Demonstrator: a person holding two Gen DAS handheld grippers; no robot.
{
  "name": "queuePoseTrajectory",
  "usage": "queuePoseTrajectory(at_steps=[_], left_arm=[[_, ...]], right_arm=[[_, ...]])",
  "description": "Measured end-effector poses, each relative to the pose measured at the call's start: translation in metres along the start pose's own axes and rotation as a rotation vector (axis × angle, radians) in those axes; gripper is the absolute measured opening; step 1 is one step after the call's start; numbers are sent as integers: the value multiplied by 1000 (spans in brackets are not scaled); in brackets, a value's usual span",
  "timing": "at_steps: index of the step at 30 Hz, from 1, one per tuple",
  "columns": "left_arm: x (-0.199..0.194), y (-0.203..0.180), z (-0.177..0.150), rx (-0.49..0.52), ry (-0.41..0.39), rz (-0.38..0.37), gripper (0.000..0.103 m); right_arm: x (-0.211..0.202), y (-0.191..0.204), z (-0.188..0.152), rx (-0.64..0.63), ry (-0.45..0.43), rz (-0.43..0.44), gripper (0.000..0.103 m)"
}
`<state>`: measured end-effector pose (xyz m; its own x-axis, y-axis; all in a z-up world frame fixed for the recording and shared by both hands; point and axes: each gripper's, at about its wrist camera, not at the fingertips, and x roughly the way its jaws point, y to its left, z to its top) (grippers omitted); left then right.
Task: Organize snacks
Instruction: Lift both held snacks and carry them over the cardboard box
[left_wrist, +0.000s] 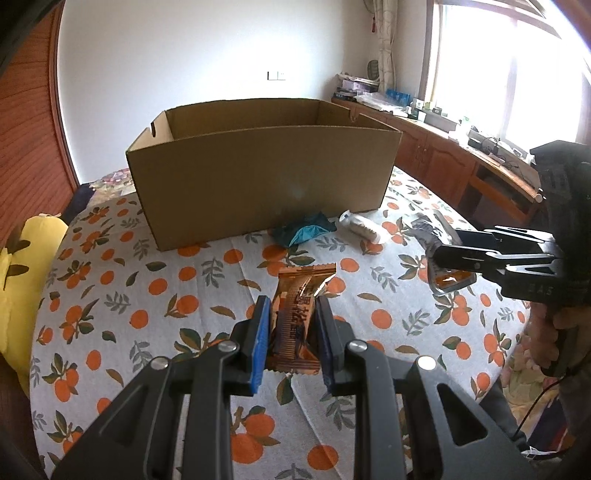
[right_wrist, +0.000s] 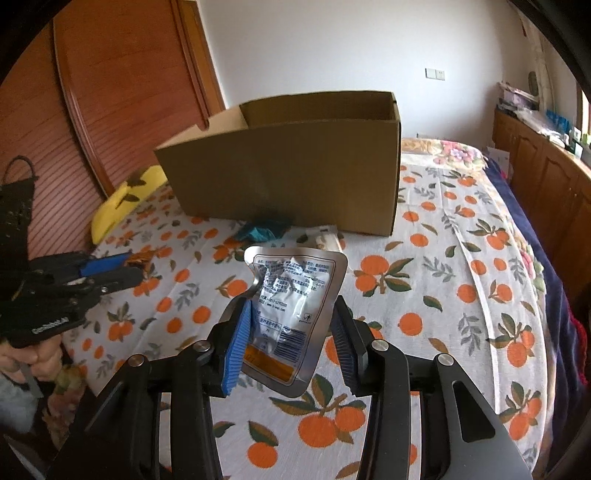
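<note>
Orange-brown snack packet (left_wrist: 295, 325) pinched in my left gripper (left_wrist: 291, 317), jaws narrow; silver pouch (right_wrist: 291, 314) gripped in right gripper (right_wrist: 291, 325), jaws approx half open. Both carried over bed (left_wrist: 147, 295). Next: lift over near wall of far cardboard box (left_wrist: 258, 177), release inside.

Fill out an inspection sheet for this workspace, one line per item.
Surface: bed cover with an orange-fruit print, lightly creased.
Job's things: open cardboard box standing on the cover; orange-brown snack packet in the left gripper; silver pouch in the right gripper; teal wrapper and white packet lying by the box's front wall.
Clutter: yellow cushion at the cover's edge.
Grippers: both clamped on their snacks, held above the cover.
Cables: a thin black cable under the right hand.
Surroundings: wooden cabinets under a bright window, crowded top; wooden wardrobe.
</note>
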<state>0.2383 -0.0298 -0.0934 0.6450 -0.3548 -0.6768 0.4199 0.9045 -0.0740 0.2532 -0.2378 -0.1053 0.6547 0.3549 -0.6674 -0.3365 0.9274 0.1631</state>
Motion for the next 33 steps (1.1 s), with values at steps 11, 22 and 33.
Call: queuePoseTrajectory(at_steps=[11,22,33], left_arm=[[-10,-4,5,-7,-29,-2,22],[-30,4,38,-37,-91,-15,22],[-61,30,71,-78,-129,28,22]], right_arm=[[-22,8,4,-23,-35,-4,43],[-43,13,32,-36,-71,12,43],[-68,18,86,-92,-97,8,43]])
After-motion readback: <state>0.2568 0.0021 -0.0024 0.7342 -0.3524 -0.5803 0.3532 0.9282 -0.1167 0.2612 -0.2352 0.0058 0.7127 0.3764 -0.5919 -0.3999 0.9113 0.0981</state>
